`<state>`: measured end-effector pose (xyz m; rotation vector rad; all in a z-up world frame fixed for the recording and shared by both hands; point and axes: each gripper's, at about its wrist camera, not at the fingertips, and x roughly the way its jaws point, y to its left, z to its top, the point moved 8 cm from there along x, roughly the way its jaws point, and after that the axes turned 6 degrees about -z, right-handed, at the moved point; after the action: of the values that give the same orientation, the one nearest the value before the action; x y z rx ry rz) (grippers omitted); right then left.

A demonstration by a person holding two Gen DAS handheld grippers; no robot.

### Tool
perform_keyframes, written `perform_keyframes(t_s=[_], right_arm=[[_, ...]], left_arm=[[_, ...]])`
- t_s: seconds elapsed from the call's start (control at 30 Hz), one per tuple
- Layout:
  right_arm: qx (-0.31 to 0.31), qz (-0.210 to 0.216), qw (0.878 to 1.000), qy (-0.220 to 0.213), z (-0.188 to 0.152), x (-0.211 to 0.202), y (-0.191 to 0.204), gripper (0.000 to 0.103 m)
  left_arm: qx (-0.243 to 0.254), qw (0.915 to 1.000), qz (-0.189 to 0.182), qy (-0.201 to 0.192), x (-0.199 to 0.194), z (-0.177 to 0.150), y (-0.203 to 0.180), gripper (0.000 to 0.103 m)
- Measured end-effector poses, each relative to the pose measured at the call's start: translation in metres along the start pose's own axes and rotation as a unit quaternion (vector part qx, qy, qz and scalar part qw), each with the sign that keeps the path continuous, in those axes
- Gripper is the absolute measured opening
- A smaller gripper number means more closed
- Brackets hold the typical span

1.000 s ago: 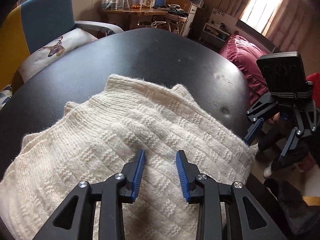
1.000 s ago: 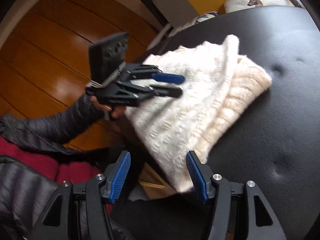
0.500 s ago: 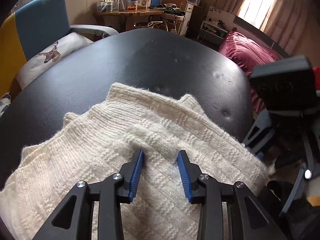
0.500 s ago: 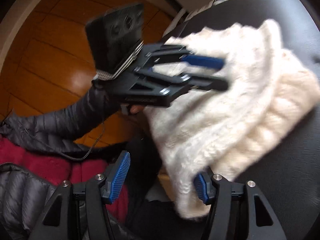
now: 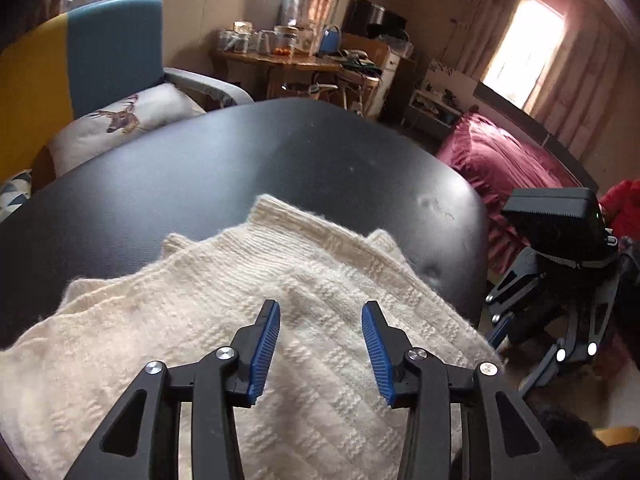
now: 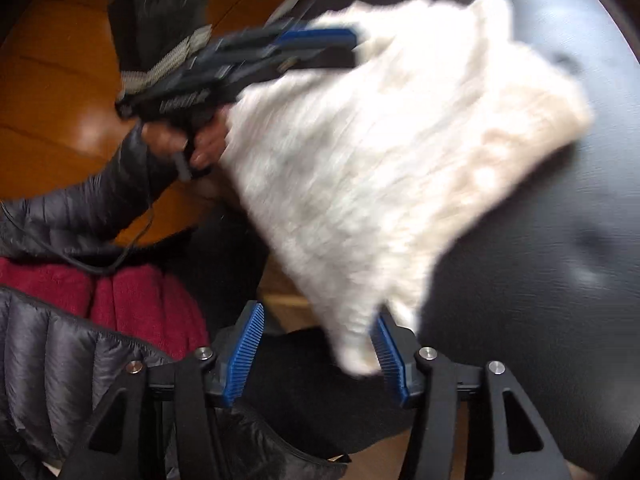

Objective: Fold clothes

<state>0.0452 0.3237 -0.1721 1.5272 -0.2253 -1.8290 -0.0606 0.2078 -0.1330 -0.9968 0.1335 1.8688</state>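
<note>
A cream knitted sweater (image 5: pixel 248 320) lies folded on the black table (image 5: pixel 240 160), with its near edge over the table's rim. My left gripper (image 5: pixel 320 312) hovers open just above the sweater's middle, nothing between its blue pads. The right wrist view, which is blurred, shows the left gripper (image 6: pixel 352 48) over the sweater (image 6: pixel 380 152), held by a hand (image 6: pixel 192 144). My right gripper (image 6: pixel 320 316) is open at the table's edge. The sweater's hanging corner sits between its fingers, against the right pad (image 6: pixel 388 344). The right gripper (image 5: pixel 496 320) also shows beside the table.
A blue and yellow chair (image 5: pixel 100 52) with a deer cushion (image 5: pixel 124 116) stands behind the table. A wooden side table (image 5: pixel 296 60) with jars and a dark red bed cover (image 5: pixel 500 160) lie beyond. The person's dark puffer jacket (image 6: pixel 60 360) and wooden floor (image 6: pixel 60 60) are below.
My right gripper has closed in on the sweater's hanging corner, which now lies between its open fingers. My left gripper has risen and tilted up slightly over the sweater.
</note>
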Motion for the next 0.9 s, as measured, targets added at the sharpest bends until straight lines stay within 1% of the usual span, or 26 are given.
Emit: perform_keyframes(t_s=[0.07,0.13,0.2,0.23,0.27,0.3,0.33,0.37,0.4,0.43,0.47,0.5,0.53,0.57,0.6,0.63,0.67,0.77,0.83,0.9], right_arm=[[0.022,-0.050,0.997,-0.061,0.017,-0.026,-0.011,0.055],[0.032,-0.110,0.987,-0.111,0.038,-0.036,-0.017,0.055],[0.042,-0.170,0.971,-0.161,0.057,-0.048,-0.022,0.055],[0.043,-0.197,0.963,-0.180,0.067,-0.050,-0.025,0.055],[0.039,-0.223,0.955,-0.189,0.078,-0.047,-0.029,0.055],[0.030,-0.254,0.948,-0.189,0.087,-0.043,-0.036,0.055],[0.021,-0.286,0.941,-0.180,0.097,-0.034,-0.042,0.055],[0.011,-0.312,0.935,-0.166,0.107,-0.020,-0.041,0.055],[0.000,-0.337,0.929,-0.150,0.109,-0.007,-0.043,0.054],[-0.016,-0.367,0.921,-0.132,0.110,0.006,-0.045,0.045],[-0.042,-0.401,0.908,-0.113,0.110,0.018,-0.044,0.038],[-0.065,-0.431,0.894,-0.102,0.108,0.025,-0.042,0.025],[-0.077,-0.464,0.877,-0.096,0.106,0.024,-0.042,0.017],[-0.077,-0.486,0.866,-0.091,0.103,0.022,-0.045,0.014],[-0.061,-0.493,0.863,-0.087,0.098,0.020,-0.054,0.014],[-0.043,-0.492,0.865,-0.092,0.094,0.016,-0.061,0.014],[-0.025,-0.481,0.870,-0.103,0.092,0.012,-0.067,0.014],[0.000,-0.463,0.879,-0.116,0.089,0.004,-0.076,0.015],[0.010,-0.449,0.884,-0.128,0.090,0.002,-0.079,0.018],[0.007,-0.447,0.884,-0.135,0.092,0.002,-0.077,0.019]], left_arm=[[-0.023,0.9993,0.018,-0.022,-0.019,-0.003,0.017,0.047],[-0.049,0.9978,0.036,-0.028,-0.029,-0.011,0.036,0.048],[-0.075,0.9960,0.039,-0.029,-0.037,-0.024,0.049,0.048],[-0.080,0.9955,0.042,-0.028,-0.037,-0.027,0.052,0.048],[-0.075,0.9957,0.046,-0.028,-0.038,-0.029,0.051,0.048],[-0.070,0.9959,0.050,-0.029,-0.038,-0.031,0.051,0.048],[-0.064,0.9961,0.054,-0.029,-0.038,-0.033,0.050,0.048],[-0.056,0.9965,0.057,-0.028,-0.039,-0.035,0.048,0.048],[-0.048,0.9967,0.059,-0.027,-0.039,-0.037,0.045,0.048],[-0.042,0.9970,0.060,-0.023,-0.037,-0.039,0.043,0.048],[-0.038,0.9969,0.066,-0.022,-0.033,-0.037,0.042,0.048],[-0.035,0.9965,0.071,-0.024,-0.029,-0.034,0.042,0.048],[-0.036,0.9959,0.079,-0.023,-0.024,-0.032,0.043,0.048],[-0.046,0.9948,0.089,-0.013,-0.015,-0.033,0.048,0.054],[-0.071,0.9939,0.085,-0.005,-0.004,-0.038,0.054,0.058],[-0.094,0.9923,0.080,0.002,0.006,-0.042,0.059,0.058],[-0.101,0.9919,0.074,-0.020,0.005,-0.039,0.058,0.060],[-0.102,0.9919,0.074,-0.014,0.009,-0.038,0.053,0.061],[-0.114,0.9913,0.064,-0.020,0.005,-0.036,0.054,0.061],[-0.147,0.9878,0.039,-0.034,-0.009,-0.034,0.057,0.061]])
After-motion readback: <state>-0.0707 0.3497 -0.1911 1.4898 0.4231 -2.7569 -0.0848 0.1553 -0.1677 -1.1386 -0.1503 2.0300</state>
